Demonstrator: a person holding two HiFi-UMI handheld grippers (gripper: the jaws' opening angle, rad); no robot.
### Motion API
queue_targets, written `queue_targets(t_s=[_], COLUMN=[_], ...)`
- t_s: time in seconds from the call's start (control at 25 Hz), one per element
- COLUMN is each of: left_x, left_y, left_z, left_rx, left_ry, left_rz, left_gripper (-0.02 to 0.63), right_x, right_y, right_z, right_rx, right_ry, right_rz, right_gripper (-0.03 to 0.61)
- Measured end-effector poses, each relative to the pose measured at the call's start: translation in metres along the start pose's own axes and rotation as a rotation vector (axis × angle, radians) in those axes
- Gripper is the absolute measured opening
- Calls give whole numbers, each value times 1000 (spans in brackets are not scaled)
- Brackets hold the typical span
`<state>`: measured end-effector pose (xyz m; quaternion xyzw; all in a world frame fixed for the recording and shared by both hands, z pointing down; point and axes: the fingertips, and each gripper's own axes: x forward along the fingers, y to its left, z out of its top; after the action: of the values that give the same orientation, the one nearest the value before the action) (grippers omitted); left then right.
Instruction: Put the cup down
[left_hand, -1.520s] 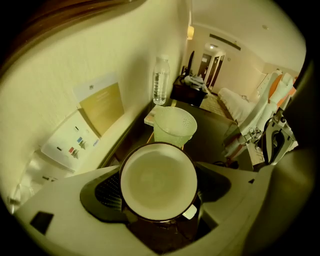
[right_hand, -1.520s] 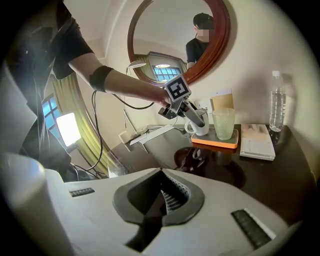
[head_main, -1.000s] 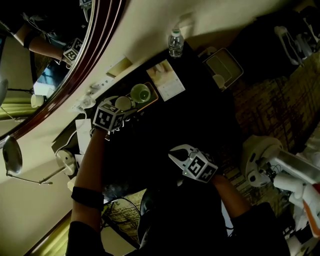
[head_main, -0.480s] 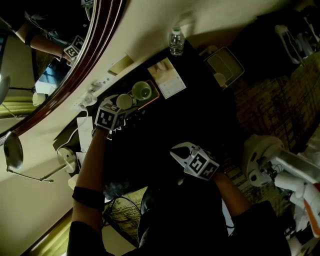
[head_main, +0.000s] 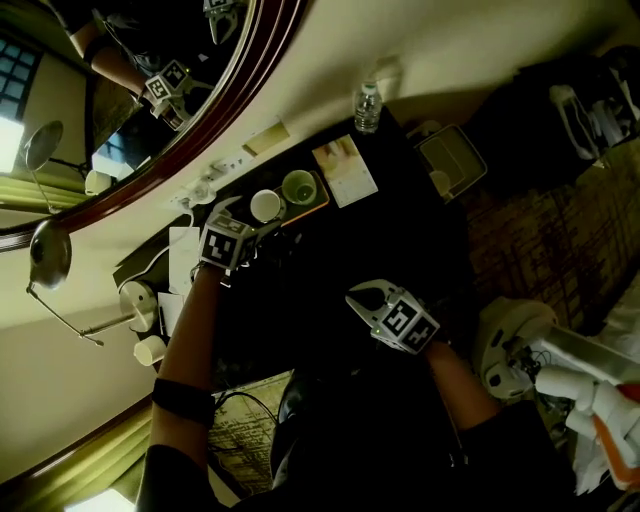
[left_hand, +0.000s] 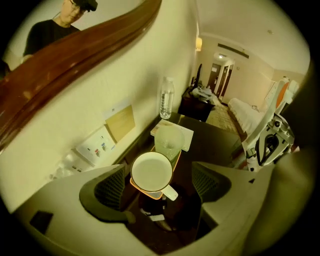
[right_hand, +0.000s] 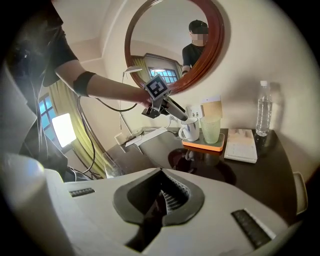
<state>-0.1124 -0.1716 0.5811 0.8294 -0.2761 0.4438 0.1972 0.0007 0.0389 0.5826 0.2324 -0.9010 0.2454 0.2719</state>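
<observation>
A round wood-framed mirror (head_main: 120, 100) fills the upper left of the head view, on the wall behind a dark table (head_main: 400, 240) that runs across the centre of the frame. The right hand-held gripper (right_hand: 162, 200) sits low in the centre of the head view over the table's near side, jaws closed together with nothing between them. The left hand-held gripper (left_hand: 160, 184) is left of centre, pointing steeply down, jaws wide apart; neither pad touches anything. A pale booklet (right_hand: 241, 145) lies flat at the right of the right gripper view, just beside an orange tray (right_hand: 202, 145). A clear water bottle (right_hand: 263, 116) stands upright behind the booklet, against the wall. A green tumbler (right_hand: 210, 130) stands on the tray's right half. The white cup (left_hand: 151, 171) stands upright on the tray's left end, beside the tumbler. In the left gripper view it appears in the gap between the open jaws, its handle toward lower right.
</observation>
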Motion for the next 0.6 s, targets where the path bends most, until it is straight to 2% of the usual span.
queue_targets(t_s=[0.24, 0.36, 0.48, 0.6], left_x=[-58, -72, -92, -111], left_y=[-17, -23, -41, -58], left_z=[12, 4, -2, -3], left_rx=[-73, -102, -125, -147], left_ry=[-168, -281, -358, -432], left_rz=[92, 121, 146, 165], left_gripper=[400, 281, 164, 79], right_x=[-18, -28, -36, -38], right_y=[-18, -29, -35, -44], right_z=[16, 27, 37, 38], right_rx=[-11, -14, -23, -61], right_ry=[-30, -48, -53, -52], right_rz=[-52, -70, -79, -97], right_gripper=[-2, -2, -2, -2])
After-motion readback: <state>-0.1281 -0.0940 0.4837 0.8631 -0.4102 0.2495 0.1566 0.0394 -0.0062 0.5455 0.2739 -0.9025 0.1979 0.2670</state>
